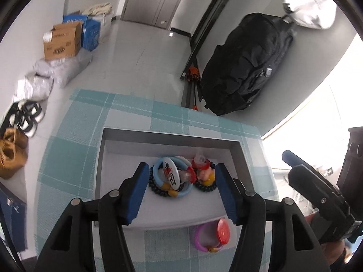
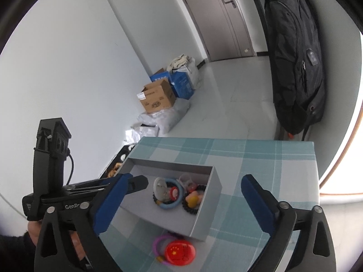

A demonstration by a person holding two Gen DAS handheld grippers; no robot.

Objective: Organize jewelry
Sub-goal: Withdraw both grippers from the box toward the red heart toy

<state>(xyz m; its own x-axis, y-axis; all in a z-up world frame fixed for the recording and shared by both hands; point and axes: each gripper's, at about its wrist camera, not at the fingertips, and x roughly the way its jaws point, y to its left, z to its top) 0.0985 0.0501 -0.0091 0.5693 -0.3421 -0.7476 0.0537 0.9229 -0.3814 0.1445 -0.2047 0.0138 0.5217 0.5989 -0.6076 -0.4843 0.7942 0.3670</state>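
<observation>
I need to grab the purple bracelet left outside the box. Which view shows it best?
The right wrist view: the purple bracelet and its red disc lie unobstructed before the grey box. In the left wrist view the bracelet is seen obliquely, the disc edge-on.

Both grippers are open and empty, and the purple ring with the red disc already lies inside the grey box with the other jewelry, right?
Not quite. The purple ring with the red disc lies on the checked teal tablecloth, outside the shallow grey box, as the right wrist view shows. Both grippers are open and empty.
</observation>
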